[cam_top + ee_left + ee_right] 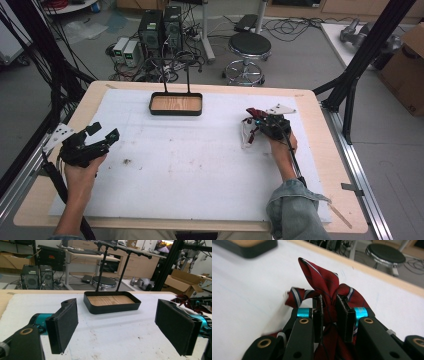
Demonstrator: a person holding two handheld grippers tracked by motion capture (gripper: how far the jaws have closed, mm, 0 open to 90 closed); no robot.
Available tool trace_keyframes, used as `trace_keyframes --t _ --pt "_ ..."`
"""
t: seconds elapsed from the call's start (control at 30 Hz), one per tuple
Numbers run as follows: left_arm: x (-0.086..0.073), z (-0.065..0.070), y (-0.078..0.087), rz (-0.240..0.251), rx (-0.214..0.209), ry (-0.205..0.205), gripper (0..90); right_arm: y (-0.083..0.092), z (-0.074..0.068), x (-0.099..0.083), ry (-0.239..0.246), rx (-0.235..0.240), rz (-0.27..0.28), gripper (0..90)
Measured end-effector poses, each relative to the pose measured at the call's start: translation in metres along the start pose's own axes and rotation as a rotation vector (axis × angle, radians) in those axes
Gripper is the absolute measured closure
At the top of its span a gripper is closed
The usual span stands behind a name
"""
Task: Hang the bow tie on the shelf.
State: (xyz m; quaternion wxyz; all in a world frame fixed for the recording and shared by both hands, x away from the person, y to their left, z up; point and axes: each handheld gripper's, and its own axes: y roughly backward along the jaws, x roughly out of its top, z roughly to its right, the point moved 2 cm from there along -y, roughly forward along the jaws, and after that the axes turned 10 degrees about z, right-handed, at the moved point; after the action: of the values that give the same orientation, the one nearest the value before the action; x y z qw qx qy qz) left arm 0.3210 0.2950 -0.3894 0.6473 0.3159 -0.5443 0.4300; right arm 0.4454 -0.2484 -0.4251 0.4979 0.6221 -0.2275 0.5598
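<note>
Red striped fabric necktie [329,290], bunched into folds, is pinched between the two black pads of the right claw [332,315], which is closed tightly on it. In the high view the tie [251,125] is seen near the right edge of the white padded surface [190,165], partly lifted off it. The left claw [102,134] is held wide apart with nothing between its pads, near the left edge. A black-rimmed tray with a wooden floor [176,104] is set at the far middle.
</note>
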Motion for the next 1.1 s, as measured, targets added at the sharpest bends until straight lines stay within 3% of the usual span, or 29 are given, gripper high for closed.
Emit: trace_keyframes --t 0.03,0.1,0.33,0.57,0.73,0.93,1.1 --pt "0.000 0.000 0.000 0.000 0.000 0.000 18.9 0.000 0.000 0.000 0.000 0.000 0.000 76.9" --pt "0.000 0.000 0.000 0.003 -0.002 0.003 18.9 -0.004 -0.011 0.018 -0.001 0.004 0.045 76.9" --pt "0.004 -0.001 0.002 0.020 -0.005 0.010 18.9 -0.022 -0.038 0.057 0.021 0.014 0.121 76.9" --pt "0.003 -0.001 0.003 0.021 -0.007 0.016 19.0 -0.038 -0.053 0.083 0.015 0.011 0.159 76.9" --pt "0.005 -0.001 0.003 0.027 -0.011 0.017 19.0 -0.050 -0.068 0.115 0.021 0.017 0.216 76.8" --pt "0.005 -0.002 0.003 0.028 -0.014 0.027 19.1 -0.061 -0.086 0.134 0.023 0.042 0.261 76.8" --pt "0.005 -0.002 0.003 0.028 -0.022 0.035 19.0 -0.069 -0.092 0.141 0.005 0.049 0.290 76.8"
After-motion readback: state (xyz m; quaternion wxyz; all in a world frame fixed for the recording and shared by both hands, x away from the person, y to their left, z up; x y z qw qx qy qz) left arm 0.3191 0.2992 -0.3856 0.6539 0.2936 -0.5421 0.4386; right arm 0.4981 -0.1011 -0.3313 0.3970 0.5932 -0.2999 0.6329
